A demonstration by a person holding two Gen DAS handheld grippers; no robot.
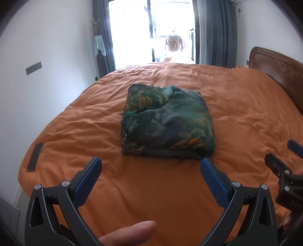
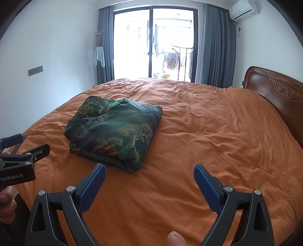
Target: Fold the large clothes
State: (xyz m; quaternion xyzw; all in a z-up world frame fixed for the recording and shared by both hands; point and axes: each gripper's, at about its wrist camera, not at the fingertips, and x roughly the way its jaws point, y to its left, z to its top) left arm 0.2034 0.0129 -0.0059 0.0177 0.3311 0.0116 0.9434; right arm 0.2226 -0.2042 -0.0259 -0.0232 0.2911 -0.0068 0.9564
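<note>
Orange cover: the bed (image 1: 170,189) fills both views, its sheet wrinkled.
Garment: a green printed garment (image 1: 166,121), folded into a thick, roughly square bundle, lies on the bed toward the middle, ahead of both grippers and touching neither.
Left gripper (image 1: 150,166): jaws wide apart, holding nothing, hovering over bare sheet just short of the bundle's near edge.
Right gripper (image 2: 149,172): jaws wide apart, holding nothing, over the sheet near the bundle's near corner.
Left view only: a dark phone (image 1: 35,157) lies flat near the bed's left edge.
Right view only: an air conditioner (image 2: 244,9) high on the wall; the left gripper's body with printed lettering.
Both views: headboard (image 2: 280,98) at right, curtains (image 2: 215,47) beside a glass door.
Cut off: each gripper shows only partly in the other's view, at the frame edge.
Hard to make out: the garment's type; the balcony beyond the door is washed out by light.
</note>
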